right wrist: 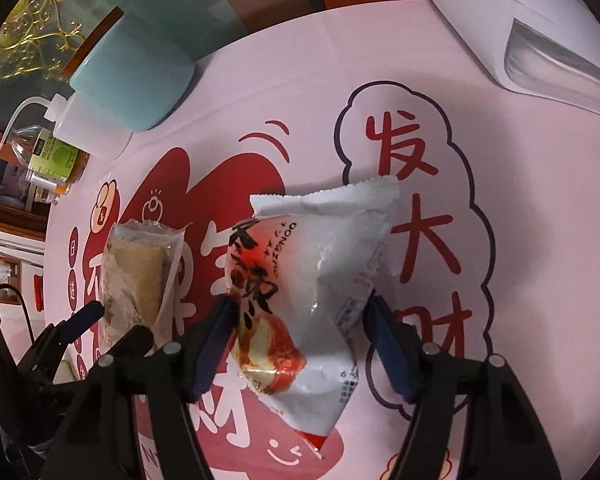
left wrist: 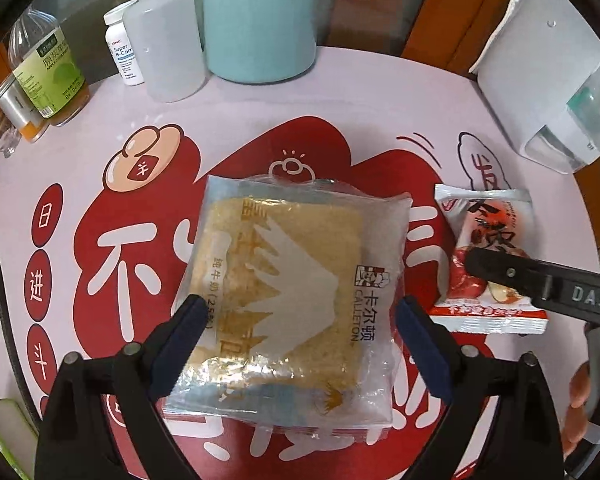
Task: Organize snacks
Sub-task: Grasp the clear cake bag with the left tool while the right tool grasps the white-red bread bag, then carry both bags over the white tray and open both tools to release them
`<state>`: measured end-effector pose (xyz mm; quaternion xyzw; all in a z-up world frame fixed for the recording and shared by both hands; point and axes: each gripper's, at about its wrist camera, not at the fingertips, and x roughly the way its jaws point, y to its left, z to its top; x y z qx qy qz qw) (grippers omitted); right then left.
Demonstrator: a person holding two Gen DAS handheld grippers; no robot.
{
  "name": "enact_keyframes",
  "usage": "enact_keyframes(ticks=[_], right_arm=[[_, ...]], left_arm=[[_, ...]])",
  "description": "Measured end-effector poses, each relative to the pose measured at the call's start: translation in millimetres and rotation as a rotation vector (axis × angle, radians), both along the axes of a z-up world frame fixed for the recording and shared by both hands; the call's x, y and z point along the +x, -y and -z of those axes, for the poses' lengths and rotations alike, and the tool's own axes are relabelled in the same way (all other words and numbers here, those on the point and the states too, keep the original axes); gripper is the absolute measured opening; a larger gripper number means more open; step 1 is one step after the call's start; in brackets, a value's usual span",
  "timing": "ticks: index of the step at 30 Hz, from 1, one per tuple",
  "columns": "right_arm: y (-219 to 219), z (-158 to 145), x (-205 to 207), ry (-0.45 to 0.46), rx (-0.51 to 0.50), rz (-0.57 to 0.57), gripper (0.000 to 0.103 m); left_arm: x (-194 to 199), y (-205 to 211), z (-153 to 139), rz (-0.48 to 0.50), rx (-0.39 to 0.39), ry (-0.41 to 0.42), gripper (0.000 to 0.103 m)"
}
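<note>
Left wrist view: the left gripper straddles a clear-wrapped bread packet at lower centre, jaws spread wide, blue pads at the wrapper's edges; whether they press it cannot be told. The packet lies flat on a pink tablecloth printed with red characters, which it partly covers. At middle right, a black finger of the right gripper crosses a red-and-white snack pouch, hiding its lower print. A person's hand is cut off at the lower right edge. Along the top stand a pale blue container, a translucent squeeze bottle, a white supplement bottle and a green-labelled bottle, the last blurred at the rim. A white appliance fills the upper right.

Right wrist view: the right gripper brackets the snack pouch at centre, its crumpled foil standing up between the part-open jaws; contact is unclear. The bread packet shows at lower left, half hidden by the left gripper.
</note>
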<state>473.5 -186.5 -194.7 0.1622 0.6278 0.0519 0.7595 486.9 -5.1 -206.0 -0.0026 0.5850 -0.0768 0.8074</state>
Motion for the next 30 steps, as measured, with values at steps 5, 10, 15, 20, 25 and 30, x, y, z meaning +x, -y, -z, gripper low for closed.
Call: enact_keyframes(ticks=[5,10,15,20,25,30], right_arm=[[2,-1,-3,0.000,0.000,-0.003,0.067],[3,-1,-4,0.000,-0.008,-0.007,0.067],[3,-1,-3,0.000,-0.011,-0.009,0.067],[2,-1,-3,-0.012,-0.013,-0.012,0.067],[-2,-2,-5,-0.025,-0.005,-0.038,0.058],[-7,-6,-12,-0.024,-0.041,-0.064,0.053]], left_arm=[[0,3,6,-0.008,0.042,0.005,0.103],[3,3,17,-0.010,0.086,0.006,0.103],[7,-7,23,-0.051,0.052,-0.025,0.103],[10,-9,29,-0.067,0.041,-0.060,0.103],[8,-15,31,-0.082,0.031,-0.050,0.100],[-1,-21,26,-0.106,0.023,-0.043,0.091]])
